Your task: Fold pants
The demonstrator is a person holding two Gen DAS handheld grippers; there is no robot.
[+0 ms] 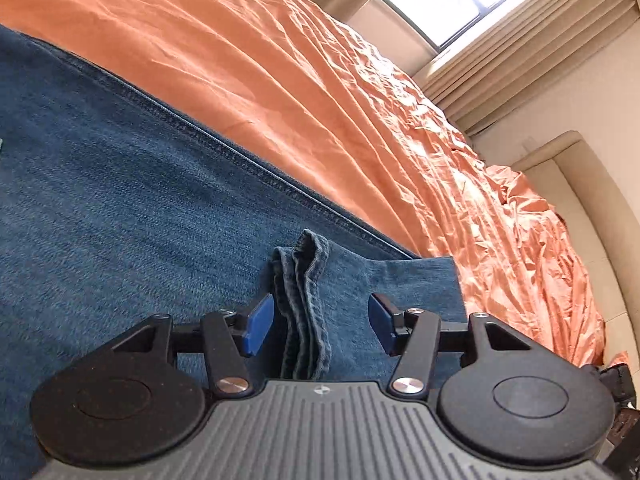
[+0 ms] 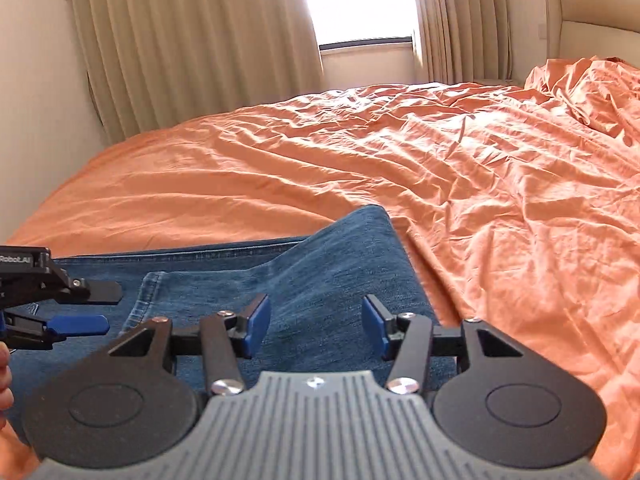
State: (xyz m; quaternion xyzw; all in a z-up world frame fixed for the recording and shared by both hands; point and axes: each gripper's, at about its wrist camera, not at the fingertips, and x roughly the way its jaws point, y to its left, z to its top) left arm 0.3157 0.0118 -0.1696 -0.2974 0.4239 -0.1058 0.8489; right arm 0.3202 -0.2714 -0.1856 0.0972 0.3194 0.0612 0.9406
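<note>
Blue denim pants (image 1: 132, 184) lie flat on the orange bed sheet (image 1: 280, 80). In the left wrist view my left gripper (image 1: 320, 322) is open, and a bunched hem of the pants (image 1: 306, 304) stands between its blue pads without being clamped. In the right wrist view my right gripper (image 2: 316, 326) is open just above the folded pants (image 2: 320, 272), holding nothing. The left gripper (image 2: 86, 306) shows there at the left edge, jaws apart over the denim.
The wrinkled orange sheet (image 2: 440, 168) covers the whole bed. A beige headboard (image 2: 592, 16) stands at the far right, with curtains (image 2: 192, 40) and a bright window (image 2: 360, 4) behind the bed. A fingertip shows at the left edge.
</note>
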